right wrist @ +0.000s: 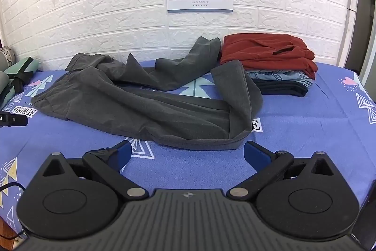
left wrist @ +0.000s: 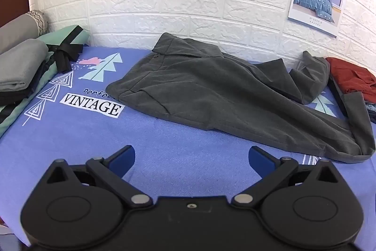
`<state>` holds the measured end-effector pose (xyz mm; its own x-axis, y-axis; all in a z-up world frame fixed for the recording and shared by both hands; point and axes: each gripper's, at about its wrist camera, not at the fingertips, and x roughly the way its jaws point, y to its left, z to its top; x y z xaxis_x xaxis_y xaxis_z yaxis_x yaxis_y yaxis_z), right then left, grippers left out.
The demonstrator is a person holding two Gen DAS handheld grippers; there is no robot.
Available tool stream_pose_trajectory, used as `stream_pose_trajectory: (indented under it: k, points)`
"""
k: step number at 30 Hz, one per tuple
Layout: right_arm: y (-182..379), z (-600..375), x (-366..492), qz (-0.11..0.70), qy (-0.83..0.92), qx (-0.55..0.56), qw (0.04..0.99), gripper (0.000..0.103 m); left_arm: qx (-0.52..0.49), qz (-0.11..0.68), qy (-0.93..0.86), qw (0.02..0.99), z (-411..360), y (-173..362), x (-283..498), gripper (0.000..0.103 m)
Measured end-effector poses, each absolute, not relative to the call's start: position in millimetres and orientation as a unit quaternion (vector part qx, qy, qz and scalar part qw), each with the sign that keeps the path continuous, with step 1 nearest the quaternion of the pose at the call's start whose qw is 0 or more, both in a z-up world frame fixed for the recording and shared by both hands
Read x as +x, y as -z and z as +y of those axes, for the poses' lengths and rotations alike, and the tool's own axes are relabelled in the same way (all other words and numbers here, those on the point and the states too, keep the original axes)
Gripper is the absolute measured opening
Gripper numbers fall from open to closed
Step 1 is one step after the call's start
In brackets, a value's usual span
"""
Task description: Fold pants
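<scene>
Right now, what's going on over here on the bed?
A person with a gripper in each hand is about to fold the grey pants on the blue sheet. The pants lie crumpled, the legs bent and partly doubled over. The left gripper and right gripper both hover in front of them with jaws open, holding nothing. A stack topped with a red garment sits to the right.

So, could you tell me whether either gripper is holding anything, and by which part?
Nothing is held: left gripper and right gripper are open, short of the grey pants.
</scene>
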<state>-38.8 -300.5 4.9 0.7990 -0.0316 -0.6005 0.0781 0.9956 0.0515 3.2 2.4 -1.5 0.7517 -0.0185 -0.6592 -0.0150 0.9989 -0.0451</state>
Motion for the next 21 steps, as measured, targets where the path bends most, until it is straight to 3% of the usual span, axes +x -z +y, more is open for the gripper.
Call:
stream_pose_trajectory:
  k: [21]
  points:
    - [-2.9,-301.1,-37.5,0.316,0.029,0.039,0.948,0.103,-0.034,0.360,0.001,0.932,4.4,3.2,5.3,0.093]
